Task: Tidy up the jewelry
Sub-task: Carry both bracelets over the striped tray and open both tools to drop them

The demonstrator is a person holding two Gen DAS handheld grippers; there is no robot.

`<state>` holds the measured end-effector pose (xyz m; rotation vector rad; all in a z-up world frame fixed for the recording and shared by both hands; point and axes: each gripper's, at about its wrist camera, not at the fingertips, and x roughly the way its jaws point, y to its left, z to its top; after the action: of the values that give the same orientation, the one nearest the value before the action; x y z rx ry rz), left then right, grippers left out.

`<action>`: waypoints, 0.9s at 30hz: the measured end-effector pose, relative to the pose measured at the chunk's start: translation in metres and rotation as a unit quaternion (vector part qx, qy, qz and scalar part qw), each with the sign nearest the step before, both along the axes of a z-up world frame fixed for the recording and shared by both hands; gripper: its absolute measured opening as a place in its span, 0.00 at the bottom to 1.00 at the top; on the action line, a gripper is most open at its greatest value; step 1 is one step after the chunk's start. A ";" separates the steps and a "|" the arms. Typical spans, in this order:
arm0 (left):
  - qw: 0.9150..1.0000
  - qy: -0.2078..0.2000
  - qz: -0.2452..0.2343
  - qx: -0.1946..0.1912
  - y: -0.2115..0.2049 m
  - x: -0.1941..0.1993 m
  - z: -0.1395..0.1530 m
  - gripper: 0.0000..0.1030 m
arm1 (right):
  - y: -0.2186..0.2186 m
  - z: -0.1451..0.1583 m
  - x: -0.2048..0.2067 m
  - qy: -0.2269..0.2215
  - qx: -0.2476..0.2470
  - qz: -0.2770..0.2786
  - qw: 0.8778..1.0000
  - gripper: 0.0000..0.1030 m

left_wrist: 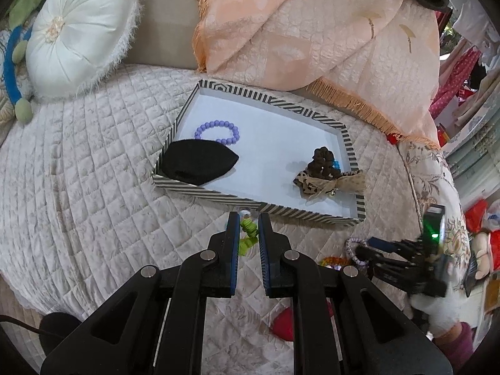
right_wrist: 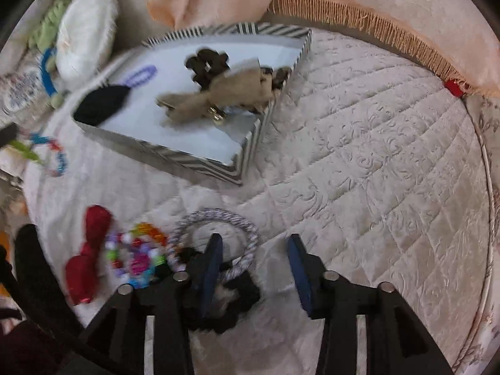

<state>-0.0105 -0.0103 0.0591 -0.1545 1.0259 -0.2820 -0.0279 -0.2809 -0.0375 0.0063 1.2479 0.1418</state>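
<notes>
A striped-rim tray (left_wrist: 250, 201) on the quilted bed holds a purple bead bracelet (left_wrist: 217, 129), a black pouch (left_wrist: 200, 161), a dark brown scrunchie (left_wrist: 322, 162) and a leopard-print bow (left_wrist: 331, 184). My left gripper (left_wrist: 247, 228) is shut on a green bead bracelet (left_wrist: 248, 236) just in front of the tray's near rim. My right gripper (right_wrist: 254, 243) is open, low over the bed; its left finger lies over a grey-purple ring bracelet (right_wrist: 247, 228). The tray also shows in the right wrist view (right_wrist: 193, 159).
Loose on the bed in the right wrist view: a red bow (right_wrist: 89, 253), a multicoloured bead bracelet (right_wrist: 137, 253), a black scrunchie (right_wrist: 231, 306), a blue and red bracelet (right_wrist: 54, 156). A white round cushion (left_wrist: 78, 34) and a peach fringed blanket (left_wrist: 312, 31) lie behind the tray.
</notes>
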 end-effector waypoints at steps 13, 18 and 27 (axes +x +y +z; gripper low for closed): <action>1.000 -0.011 0.003 -0.002 0.008 0.006 0.014 0.10 | -0.006 0.079 -0.016 -0.089 0.084 0.004 0.992 0.07; 1.000 -0.025 -0.004 0.009 -0.001 0.012 0.026 0.10 | 0.007 0.106 -0.001 -0.112 0.103 0.016 0.988 0.07; 0.998 -0.039 -0.015 0.041 -0.025 0.046 0.029 0.10 | 0.027 0.104 0.036 -0.109 0.108 0.029 0.988 0.07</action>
<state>0.0352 -0.0357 0.0885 -0.0530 0.9606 -0.2695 0.0084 -0.2542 0.0669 0.1399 1.0106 0.3197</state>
